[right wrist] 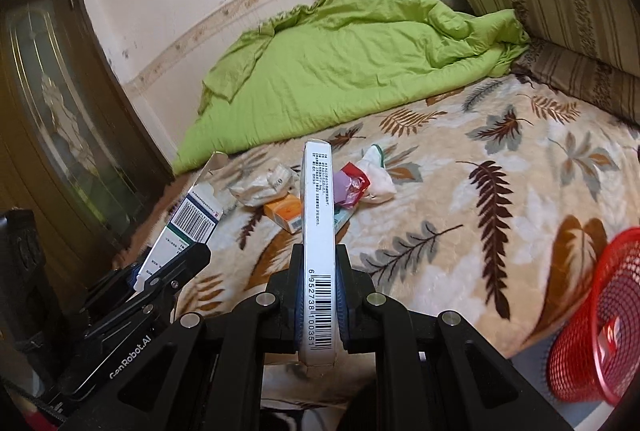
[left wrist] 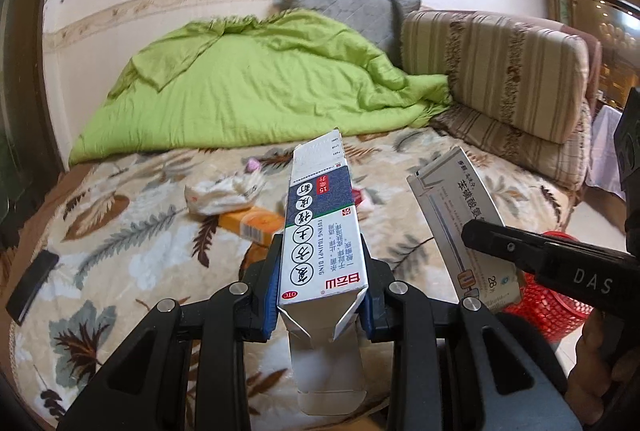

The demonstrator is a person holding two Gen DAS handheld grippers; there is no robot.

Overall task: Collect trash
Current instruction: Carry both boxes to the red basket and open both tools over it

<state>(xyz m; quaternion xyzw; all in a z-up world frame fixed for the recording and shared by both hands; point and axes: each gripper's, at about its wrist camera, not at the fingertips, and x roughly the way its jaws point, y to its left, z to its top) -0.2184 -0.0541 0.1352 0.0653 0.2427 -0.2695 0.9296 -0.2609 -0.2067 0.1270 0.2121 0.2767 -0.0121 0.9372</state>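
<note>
Currently both grippers are loaded. The left gripper (left wrist: pixel 322 295) is clenched on a blue-and-white medicine box (left wrist: pixel 320 231), its blue pads pressing the box's two long sides; the box points away over the bed (left wrist: pixel 132 263) and its near flap hangs open. The right gripper (right wrist: pixel 320 295) is clamped on a flat white carton (right wrist: pixel 318 231), held on edge so the barcode side faces the camera. In the left wrist view the carton (left wrist: pixel 460 207) stands just beside the medicine box, near the bed's right edge.

More trash lies together on the leaf-patterned blanket toward the middle of the bed: a crumpled white wrapper (right wrist: pixel 260 185), an orange box (right wrist: pixel 284 213) just in front of it, and a red-and-purple wrapper (right wrist: pixel 352 187) touching a white scrap (right wrist: pixel 378 171). A green quilt (right wrist: pixel 340 67) is heaped along the far edge by the wall. A red mesh basket (right wrist: pixel 596 319) stands off the bed's near right corner. A dark phone (left wrist: pixel 34 283) lies at the left edge.
</note>
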